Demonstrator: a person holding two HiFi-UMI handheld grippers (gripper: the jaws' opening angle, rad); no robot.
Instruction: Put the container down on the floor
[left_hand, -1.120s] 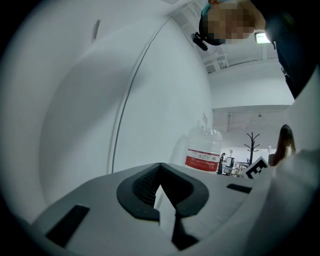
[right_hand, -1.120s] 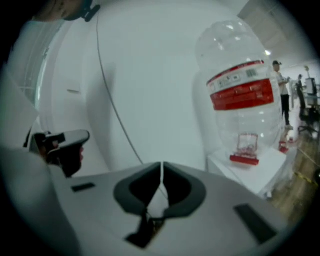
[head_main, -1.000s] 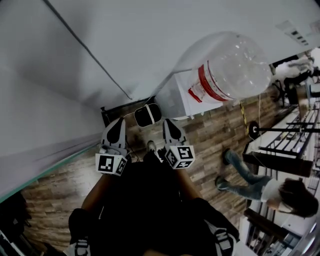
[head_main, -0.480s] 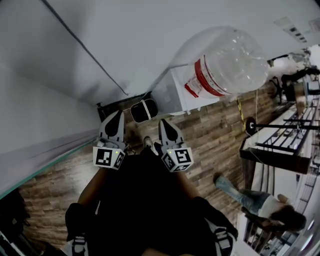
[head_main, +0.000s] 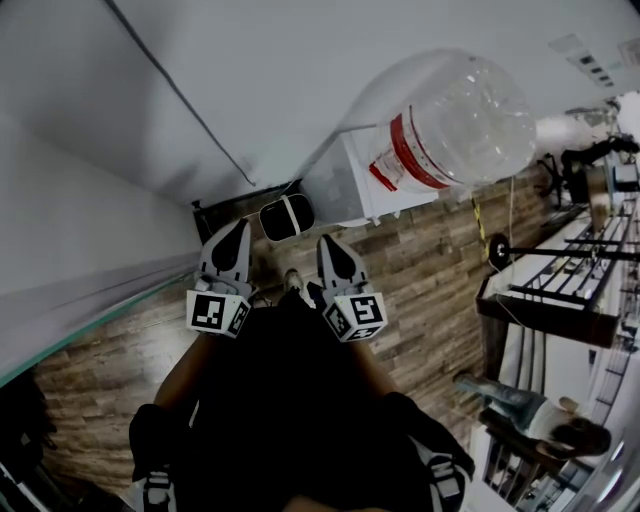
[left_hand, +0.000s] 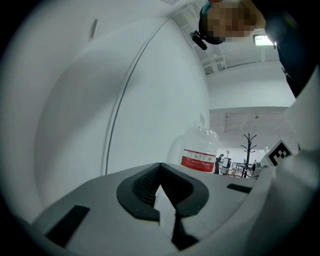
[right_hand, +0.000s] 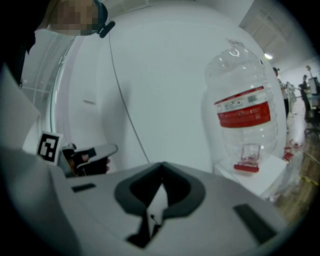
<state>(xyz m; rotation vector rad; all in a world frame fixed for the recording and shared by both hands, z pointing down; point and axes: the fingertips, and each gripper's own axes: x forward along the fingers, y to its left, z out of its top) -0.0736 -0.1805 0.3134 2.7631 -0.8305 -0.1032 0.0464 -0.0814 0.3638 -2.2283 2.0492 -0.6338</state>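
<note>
A dark container with a pale rim (head_main: 286, 218) stands on the wooden floor against the white wall, just beyond my grippers. My left gripper (head_main: 237, 226) and right gripper (head_main: 328, 244) hang side by side above the floor, both short of the container and touching nothing. In the left gripper view the left gripper (left_hand: 161, 189) has its jaws met at the tip with nothing between them. The right gripper (right_hand: 160, 186) in its own view is also shut and empty. The container shows in neither gripper view.
A large clear water bottle with a red label (head_main: 455, 120) stands upside down on a white dispenser box (head_main: 345, 190) at the wall, right of the container. A black rail (head_main: 560, 270) and a person (head_main: 520, 405) are at the far right.
The person at the right has moved toward the lower right edge. Both grippers have stayed shut and have hardly shifted in the head view.
</note>
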